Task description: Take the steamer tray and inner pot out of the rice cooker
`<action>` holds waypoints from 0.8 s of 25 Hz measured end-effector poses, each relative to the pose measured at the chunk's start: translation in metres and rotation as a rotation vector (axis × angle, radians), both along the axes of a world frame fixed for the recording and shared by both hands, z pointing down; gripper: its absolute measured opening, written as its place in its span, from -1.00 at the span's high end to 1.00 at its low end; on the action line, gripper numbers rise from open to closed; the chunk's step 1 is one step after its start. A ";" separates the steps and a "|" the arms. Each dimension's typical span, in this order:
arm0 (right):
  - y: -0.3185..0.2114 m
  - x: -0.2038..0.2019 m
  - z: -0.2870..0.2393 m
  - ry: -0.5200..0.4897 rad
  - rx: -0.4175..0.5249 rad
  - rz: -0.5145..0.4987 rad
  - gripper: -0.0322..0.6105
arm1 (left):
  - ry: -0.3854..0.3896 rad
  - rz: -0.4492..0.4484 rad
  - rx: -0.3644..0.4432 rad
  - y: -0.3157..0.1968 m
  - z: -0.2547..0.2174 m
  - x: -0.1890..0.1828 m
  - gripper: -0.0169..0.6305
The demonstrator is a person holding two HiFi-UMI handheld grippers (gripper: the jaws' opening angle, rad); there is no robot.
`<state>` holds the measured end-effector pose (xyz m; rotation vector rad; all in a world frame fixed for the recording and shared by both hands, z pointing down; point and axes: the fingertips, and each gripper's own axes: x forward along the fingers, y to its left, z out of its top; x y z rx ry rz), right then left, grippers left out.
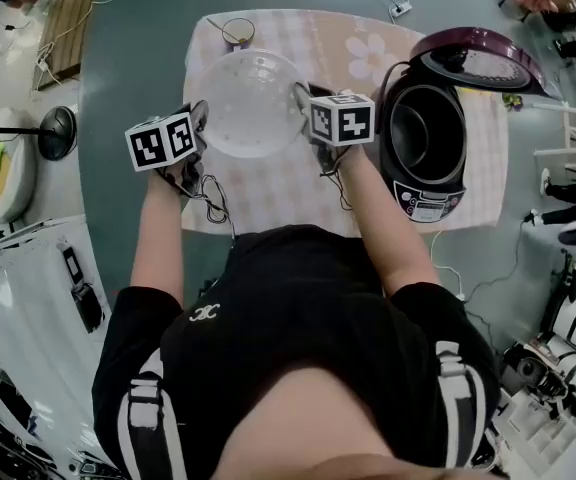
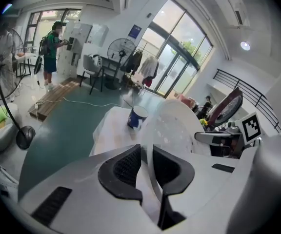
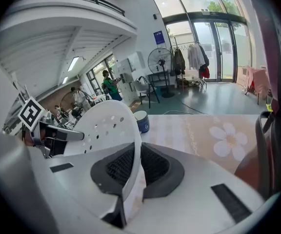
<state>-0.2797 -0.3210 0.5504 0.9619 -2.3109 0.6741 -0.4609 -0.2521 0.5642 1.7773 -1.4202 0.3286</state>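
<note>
White, see-through plastic catches the eye first: a round steamer tray point(image 1: 251, 103) dotted with small holes, out of the cooker and held from both sides over the middle of the surface point(image 1: 128, 78), a little toward its far edge. Whether its underside touches the pale checked cloth point(image 1: 298, 188) beneath it I cannot tell.

The left gripper point(image 1: 200, 118) has the tray's left rim. Its black ribbed fingers point(image 2: 126, 167) are nearly together, with only the thin rim pinched between them. The right gripper point(image 1: 303, 98) does the same on the opposite rim, its fingers point(image 3: 152, 167) pressed onto the plastic edge.

The dark maroon rice cooker point(image 1: 428, 193) stands near the right edge of the surface, on the cloth's right end, with its domed lid point(image 1: 478, 60) swung up and back. The dark metal inner pot point(image 1: 425, 133) sits inside the body. A small blue cup point(image 1: 237, 31) stands at the cloth's far edge, beyond the tray and apart from it.
</note>
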 end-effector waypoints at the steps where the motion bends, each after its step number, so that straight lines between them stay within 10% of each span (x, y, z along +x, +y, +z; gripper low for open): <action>1: -0.004 -0.002 0.007 0.003 -0.008 0.006 0.82 | -0.007 0.003 -0.007 -0.004 0.005 -0.002 0.82; 20: -0.039 -0.016 0.130 0.168 -0.224 0.102 0.83 | -0.025 0.011 -0.222 -0.044 0.122 -0.020 0.82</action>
